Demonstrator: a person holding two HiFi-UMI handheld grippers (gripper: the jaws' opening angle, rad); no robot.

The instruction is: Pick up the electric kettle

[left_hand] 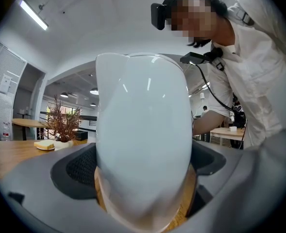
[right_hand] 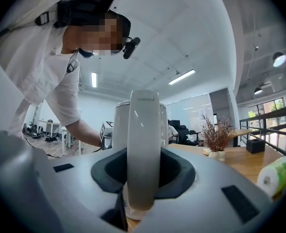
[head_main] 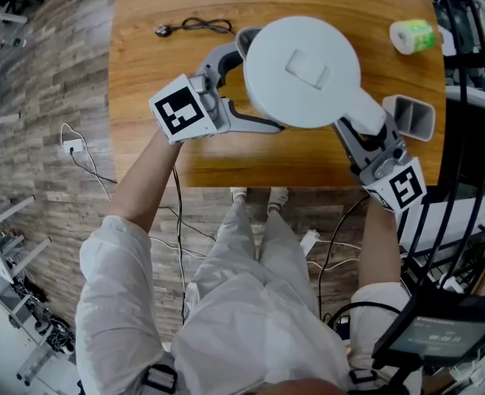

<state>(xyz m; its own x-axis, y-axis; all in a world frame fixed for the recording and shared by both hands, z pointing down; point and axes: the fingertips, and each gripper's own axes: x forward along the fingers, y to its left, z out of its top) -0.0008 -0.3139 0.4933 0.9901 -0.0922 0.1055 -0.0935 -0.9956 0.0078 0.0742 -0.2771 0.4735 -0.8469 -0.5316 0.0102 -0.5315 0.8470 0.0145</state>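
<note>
The left gripper (head_main: 257,85) is clasping the kettle (head_main: 301,72) body with wide jaws, and the right gripper (head_main: 364,126) is pinching its handle. The kettle is hanging over the table (head_main: 147,81). A cable (head_main: 194,26) and a paper roll (head_main: 412,35) are lying well clear.

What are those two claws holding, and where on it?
Both hold the kettle: the right claw is clamped on its handle, the left claw grips across its body.

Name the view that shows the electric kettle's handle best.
Right gripper view: the handle stands upright, close and centred. Head view: only its top, seen from above. Left gripper view: the electric kettle body hides it.
</note>
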